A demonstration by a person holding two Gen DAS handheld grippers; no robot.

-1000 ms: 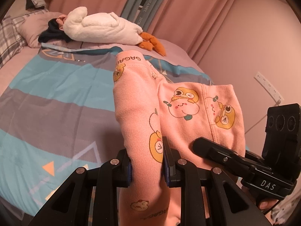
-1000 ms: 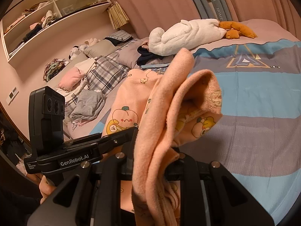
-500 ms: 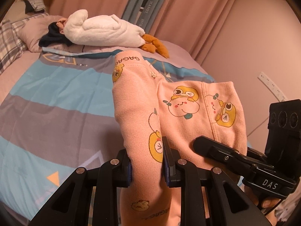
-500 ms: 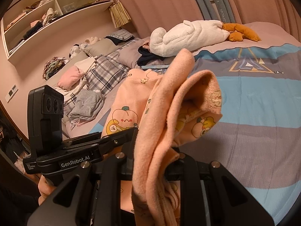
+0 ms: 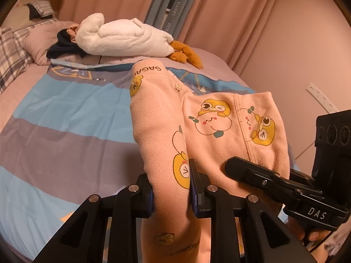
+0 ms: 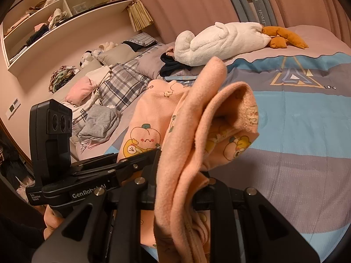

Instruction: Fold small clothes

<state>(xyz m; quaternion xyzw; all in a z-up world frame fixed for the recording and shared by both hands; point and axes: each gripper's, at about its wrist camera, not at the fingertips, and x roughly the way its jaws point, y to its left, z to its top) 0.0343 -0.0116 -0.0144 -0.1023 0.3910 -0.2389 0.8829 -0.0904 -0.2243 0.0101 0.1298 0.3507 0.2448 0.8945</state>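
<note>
Pink garment (image 5: 166, 131) (clamped by both grippers) hides the striped bedspread (image 5: 65, 118).

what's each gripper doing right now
left gripper: shut on the pink garment
right gripper: shut on the pink garment, bunched between its fingers

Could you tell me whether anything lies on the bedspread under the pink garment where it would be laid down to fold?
Nothing visible does. Both tools, left and right, are shut on the pink garment above the striped bedspread, which looks bare there. The plush goose and dark clothes lie far off by the pillows.
</note>
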